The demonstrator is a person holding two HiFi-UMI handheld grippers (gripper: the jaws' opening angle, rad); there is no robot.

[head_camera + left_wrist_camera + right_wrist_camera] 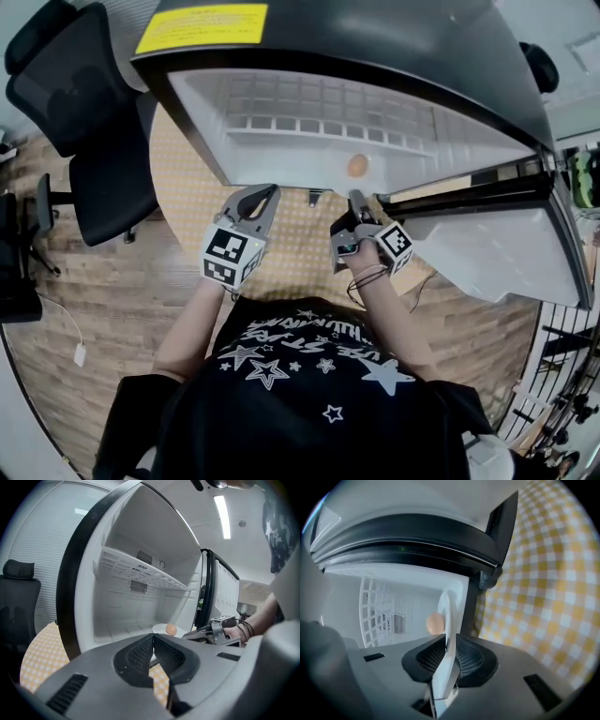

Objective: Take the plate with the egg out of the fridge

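Note:
A brown egg (357, 166) lies on a white plate (444, 616) on the floor of the open fridge (281, 103), near its front edge. My right gripper (356, 199) reaches to the plate's near rim. In the right gripper view the rim stands edge-on between the pads, and the right gripper (449, 641) is shut on it, with the egg (435, 623) just beyond. My left gripper (267, 192) hovers in front of the fridge opening, left of the plate, shut on nothing. From the left gripper view the egg (171, 629) and the right gripper (213, 630) show beyond the left gripper (153, 637).
The fridge door (497, 244) hangs open to the right. A white wire shelf (140, 571) spans the fridge above the plate. A yellow checkered rug (187, 206) covers the floor in front. A black office chair (84, 112) stands to the left.

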